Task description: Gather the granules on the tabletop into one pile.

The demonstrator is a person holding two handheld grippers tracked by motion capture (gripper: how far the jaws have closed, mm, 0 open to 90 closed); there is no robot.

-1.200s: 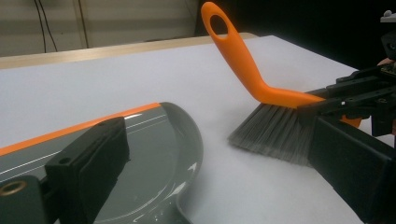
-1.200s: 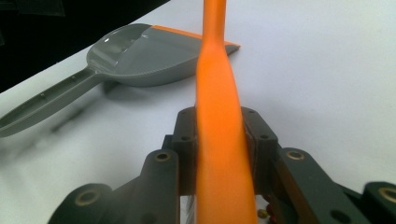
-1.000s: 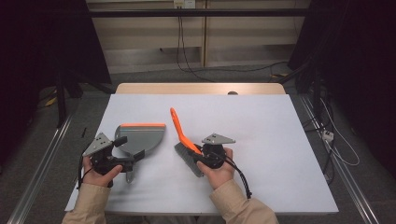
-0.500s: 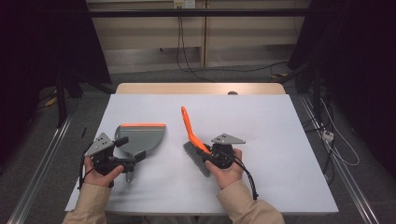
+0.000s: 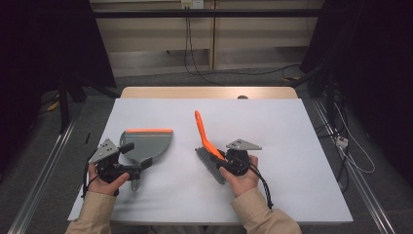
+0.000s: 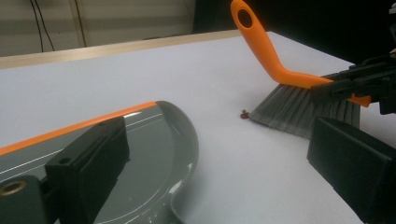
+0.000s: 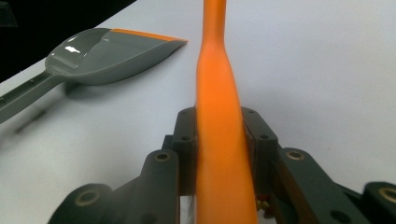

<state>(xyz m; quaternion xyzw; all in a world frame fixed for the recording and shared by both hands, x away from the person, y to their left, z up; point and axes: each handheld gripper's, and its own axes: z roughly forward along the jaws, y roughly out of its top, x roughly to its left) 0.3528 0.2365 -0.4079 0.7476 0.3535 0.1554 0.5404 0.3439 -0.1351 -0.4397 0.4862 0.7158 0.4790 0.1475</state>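
- High view: one grey plastic dustpan (image 5: pixel 146 144) with an orange lip is seen lying flat on the white desk (image 5: pixel 292 126), toward the left part of the near edge. One brush (image 5: pixel 207 141), orange-handled with grey bristles, is held near the desk's middle, bristles down.
- Left gripper view: the left gripper (image 6: pixel 219 163) is seen spread apart, with nothing between its two blocky black jaws, above the glossy, curved dustpan (image 6: pixel 163 140). One tiny dark red crumb (image 6: pixel 243 113) is seen just beside the bristles.
- Right gripper view: the right gripper (image 7: pixel 219 140) is clamped on the smooth orange brush handle (image 7: pixel 215 84).
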